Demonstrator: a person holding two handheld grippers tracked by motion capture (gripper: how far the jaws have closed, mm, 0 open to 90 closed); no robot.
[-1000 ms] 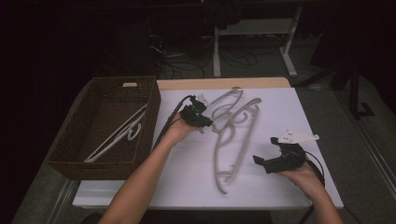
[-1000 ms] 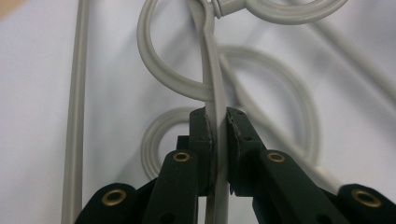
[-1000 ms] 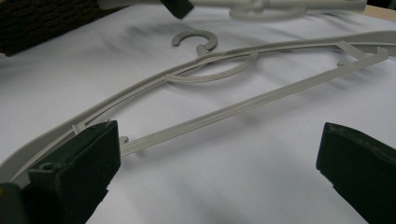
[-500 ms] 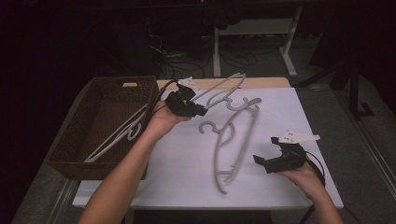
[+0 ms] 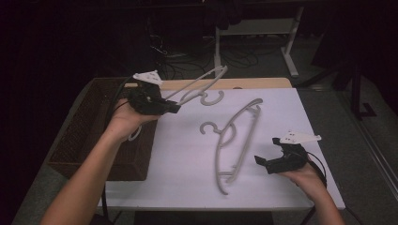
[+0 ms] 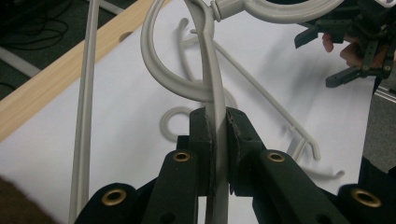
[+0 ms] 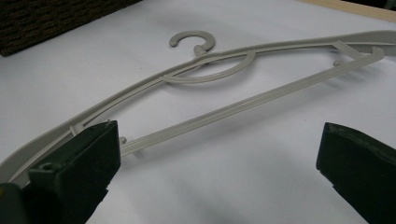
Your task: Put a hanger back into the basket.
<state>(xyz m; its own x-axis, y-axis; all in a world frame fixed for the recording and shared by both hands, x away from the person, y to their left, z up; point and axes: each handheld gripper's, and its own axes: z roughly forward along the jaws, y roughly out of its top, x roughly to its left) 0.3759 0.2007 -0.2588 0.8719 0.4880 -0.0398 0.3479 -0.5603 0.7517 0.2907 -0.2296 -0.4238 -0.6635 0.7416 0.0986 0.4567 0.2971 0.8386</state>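
Whereas a second ago the left tool [image 5: 176, 108] sat low over the middle of the white desk [image 5: 187, 187] among two overlapping hangers, it has since risen and swung toward the desk's left edge, carrying one grey hanger [image 5: 197, 86] with it. That lifted hanger now hangs clear of the desk surface, its long arm slanting up and away toward the wooden far edge, its hook [image 5: 211, 99] curling just beyond the tool. In the left gripper view the two black jaws stand pressed together on a thin bar of the lifted hanger [image 6: 215, 100], which runs straight up between the pads.

The second hanger [image 5: 234, 140] remains flat on the desk near the middle, where it lay before, its hook pointing left and its arms running from far right to near. With its partner gone, it lies alone and uncovered.

The left forearm [image 5: 89, 173] reaches diagonally from the bottom edge, wrist bent, hand raised above the near right corner of the dark woven basket [image 5: 70, 140], which stands at the desk's left side. The right hand has not shifted: it rests at the desk's near right, its right tool [image 5: 260, 160] pointing left toward the flat hanger's lower end, just beside it. In the right gripper view its jaws stand wide apart, with the second hanger [image 7: 243, 100] lying ahead of them, gripped by neither.
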